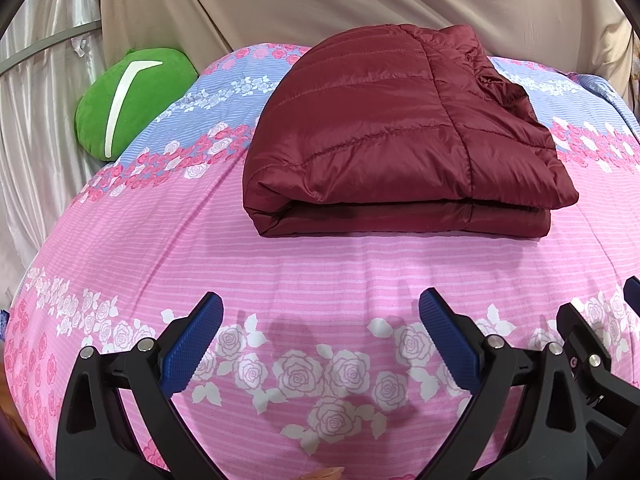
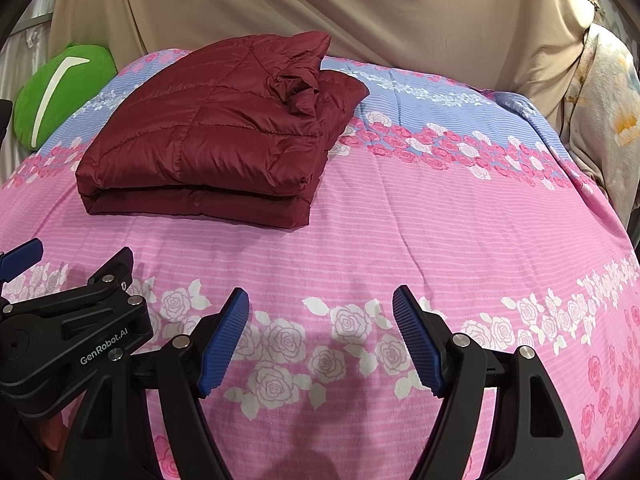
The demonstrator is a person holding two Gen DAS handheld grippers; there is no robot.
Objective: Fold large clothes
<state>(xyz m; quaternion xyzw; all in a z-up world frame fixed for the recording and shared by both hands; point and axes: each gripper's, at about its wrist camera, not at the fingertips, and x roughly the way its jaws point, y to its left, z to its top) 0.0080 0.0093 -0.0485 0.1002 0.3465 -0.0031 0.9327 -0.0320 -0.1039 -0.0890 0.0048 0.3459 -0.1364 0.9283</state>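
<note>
Hovering with jaws spread wide and nothing between the blue pads, the left gripper (image 1: 320, 344) and the right gripper (image 2: 320, 340) both hang over the pink rose-printed bedspread (image 1: 320, 264), on the near side of the maroon puffer jacket (image 1: 396, 136), clear of it and side by side. The jacket lies already doubled into a thick, squarish bundle with stacked layers showing along its near edge, so the folding looks essentially done, and this reads as a pause after release or ahead of a final tidy. If another move is wanted, it would likely mean reaching forward to the jacket's near edge, pinching through several slippery quilted layers at once, and either halving the bundle again or pressing it flat. The right wrist view shows the jacket's loose, crumpled corner at its far right, possibly a collar or a sleeve end, though the bunching makes that hard to settle, and a pale floral cloth (image 2: 600, 112) hanging well right of the jacket. The left wrist view gives the fold line head-on and shows more of the green cushion (image 1: 132, 104) left of the jacket.
</note>
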